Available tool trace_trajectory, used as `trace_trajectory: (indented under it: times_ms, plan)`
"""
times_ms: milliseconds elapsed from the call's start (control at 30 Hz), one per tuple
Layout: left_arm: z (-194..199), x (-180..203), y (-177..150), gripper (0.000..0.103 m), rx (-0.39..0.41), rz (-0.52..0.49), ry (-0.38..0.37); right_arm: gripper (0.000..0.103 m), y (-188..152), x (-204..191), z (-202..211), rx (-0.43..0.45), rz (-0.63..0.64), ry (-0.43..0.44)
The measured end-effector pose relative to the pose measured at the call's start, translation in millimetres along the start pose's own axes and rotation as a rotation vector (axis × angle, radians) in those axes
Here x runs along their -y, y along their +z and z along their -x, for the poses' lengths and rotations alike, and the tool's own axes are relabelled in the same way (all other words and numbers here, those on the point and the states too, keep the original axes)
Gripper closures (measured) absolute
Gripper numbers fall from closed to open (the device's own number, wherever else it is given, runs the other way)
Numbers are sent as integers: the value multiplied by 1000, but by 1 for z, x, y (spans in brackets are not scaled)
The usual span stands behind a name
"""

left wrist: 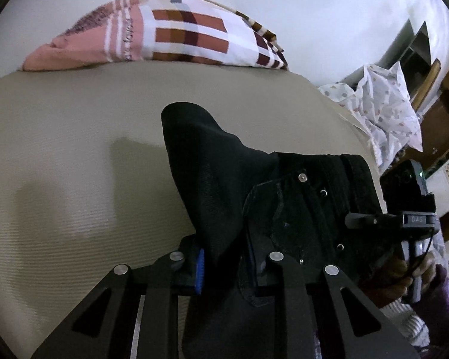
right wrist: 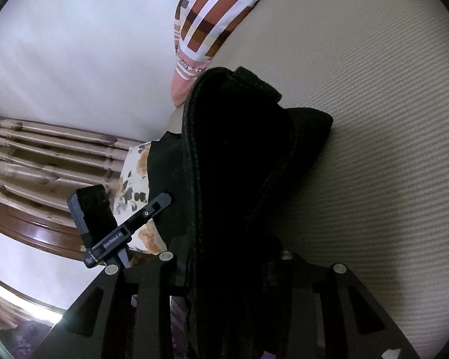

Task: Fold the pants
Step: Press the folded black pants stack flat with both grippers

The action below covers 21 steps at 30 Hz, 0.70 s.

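Both hand-held two-finger grippers are clamped on the black denim pants (left wrist: 284,197): the left gripper (left wrist: 224,266), its blue ribbed pad (left wrist: 199,269) pressed against a fold of dark cloth, is closed nearly to its limit, and the right gripper (right wrist: 224,269) pinches the stitched waistband edge (right wrist: 194,149) with its jaws narrowed around the thicker seam. From each wrist view the other tool shows to the side, so the two grips sit near one another along the garment's upper edge. Step in hand, as judged: the pants are lifted by the waist above the beige ribbed bedcover (left wrist: 74,179), with the legs hanging out of view below, ready to be spread or doubled. Next move, as judged: carry both grips together over the bedcover and lower the cloth evenly so that it lies flat, keeping tension between the two hands to prevent bunching. Background: a pink, white and brown checked pillow (left wrist: 170,33) lies at the far edge against the white wall (left wrist: 314,6).
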<state>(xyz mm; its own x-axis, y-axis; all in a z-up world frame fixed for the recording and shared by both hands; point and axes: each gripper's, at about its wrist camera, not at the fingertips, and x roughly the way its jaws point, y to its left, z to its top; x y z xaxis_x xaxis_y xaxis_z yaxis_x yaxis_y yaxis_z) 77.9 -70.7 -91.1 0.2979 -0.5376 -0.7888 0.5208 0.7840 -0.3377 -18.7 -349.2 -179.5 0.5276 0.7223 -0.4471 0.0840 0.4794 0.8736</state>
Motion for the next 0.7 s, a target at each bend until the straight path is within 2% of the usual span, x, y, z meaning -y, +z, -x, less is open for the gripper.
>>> trace_trajectory:
  times_ms: [400, 700]
  plan:
    - [26, -23, -5, 81, 47, -22, 88, 73, -1, -27, -37, -19, -3, 20]
    - [43, -49, -5, 81, 74, 9, 112, 73, 4, -48, -66, -49, 8, 33]
